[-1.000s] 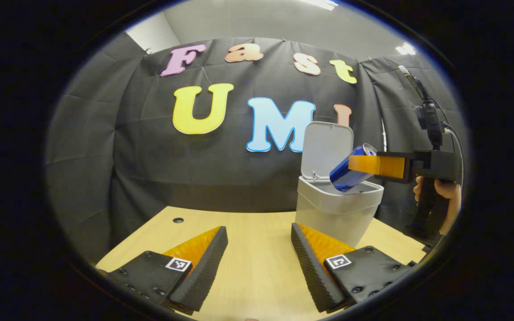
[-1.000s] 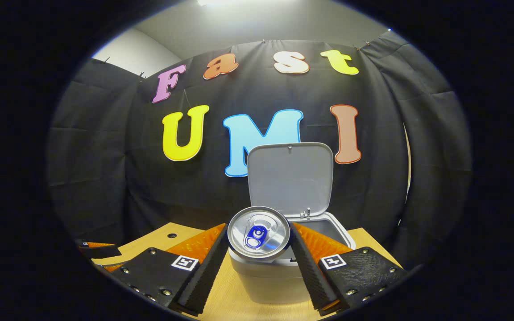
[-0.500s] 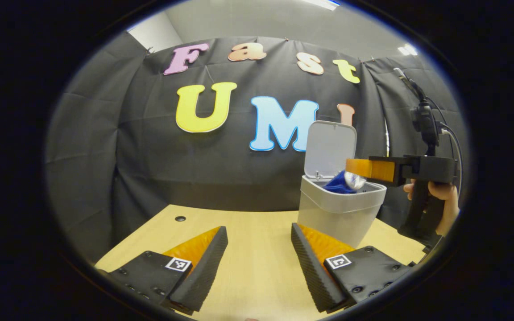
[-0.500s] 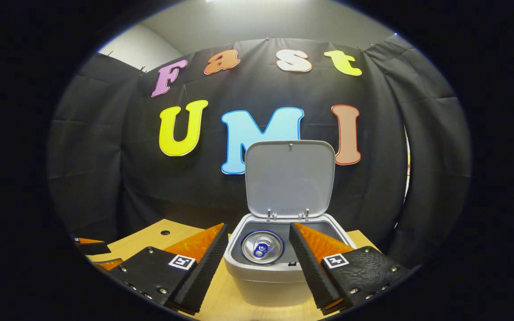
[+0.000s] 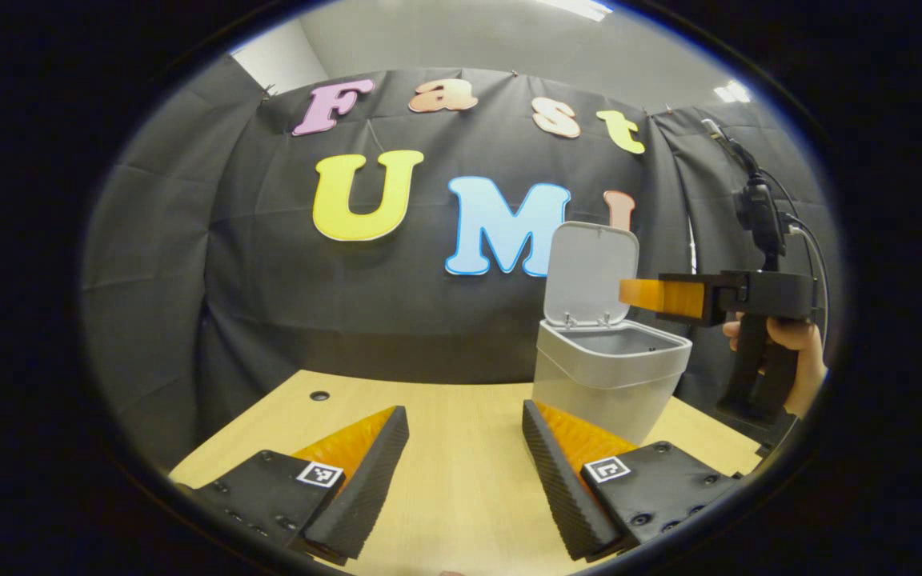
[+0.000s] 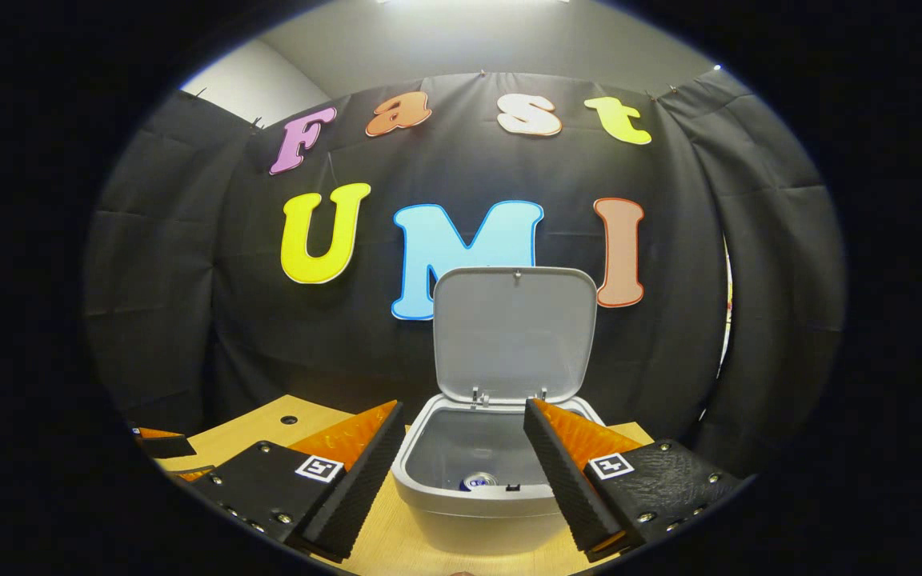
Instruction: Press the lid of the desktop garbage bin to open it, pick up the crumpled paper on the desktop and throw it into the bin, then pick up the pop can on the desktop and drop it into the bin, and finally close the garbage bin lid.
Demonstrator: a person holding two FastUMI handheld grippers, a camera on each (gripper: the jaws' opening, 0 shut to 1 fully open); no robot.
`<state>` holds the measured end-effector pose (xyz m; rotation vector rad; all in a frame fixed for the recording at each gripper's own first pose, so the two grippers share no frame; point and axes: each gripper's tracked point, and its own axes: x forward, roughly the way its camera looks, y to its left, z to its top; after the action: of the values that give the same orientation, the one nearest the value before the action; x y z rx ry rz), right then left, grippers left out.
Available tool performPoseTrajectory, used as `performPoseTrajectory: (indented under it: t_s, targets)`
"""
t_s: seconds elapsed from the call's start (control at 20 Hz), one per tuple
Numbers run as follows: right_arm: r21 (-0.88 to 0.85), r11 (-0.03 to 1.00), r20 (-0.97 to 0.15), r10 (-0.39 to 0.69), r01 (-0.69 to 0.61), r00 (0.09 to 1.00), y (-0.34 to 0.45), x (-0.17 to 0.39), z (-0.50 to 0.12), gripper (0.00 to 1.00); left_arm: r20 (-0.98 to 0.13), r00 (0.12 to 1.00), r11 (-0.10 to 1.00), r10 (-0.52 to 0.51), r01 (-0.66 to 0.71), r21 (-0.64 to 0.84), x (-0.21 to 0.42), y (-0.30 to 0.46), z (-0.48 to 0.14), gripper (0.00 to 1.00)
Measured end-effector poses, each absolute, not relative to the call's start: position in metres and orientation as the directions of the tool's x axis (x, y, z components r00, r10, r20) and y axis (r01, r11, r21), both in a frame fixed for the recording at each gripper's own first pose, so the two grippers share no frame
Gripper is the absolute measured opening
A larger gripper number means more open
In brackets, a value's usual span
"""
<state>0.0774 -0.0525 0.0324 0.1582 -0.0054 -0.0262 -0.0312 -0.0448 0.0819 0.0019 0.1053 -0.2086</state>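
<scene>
The grey plastic desktop bin (image 6: 473,512) stands with its flat hinged lid (image 6: 514,332) raised upright at the back, so the opening step is done. In the right gripper view, the right gripper (image 6: 461,464) hangs over the bin's front rim with its jaws spread wide and nothing between them; below and just beyond the gap, the silver top of the blue pop can (image 6: 479,481) lies at the bottom of the bin, so the can drop looks finished. The crumpled paper cannot be made out inside the bin. In the left gripper view, the left gripper (image 5: 461,472) sits low over the pale wooden desktop (image 5: 461,416), jaws apart and empty, the bin just beyond its right finger. What seems left is closing the lid.
</scene>
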Motion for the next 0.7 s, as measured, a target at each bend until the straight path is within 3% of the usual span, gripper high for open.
performPoseTrajectory:
  t_s: [0.7]
  targets:
    - [0.069, 0.978, 0.042, -0.201, 0.198, 0.979, -0.105, 0.137, 0.117, 0.96, -0.035, 0.954, 0.955, -0.298, 0.297, -0.019, -0.003, -0.044, 0.112, 0.96]
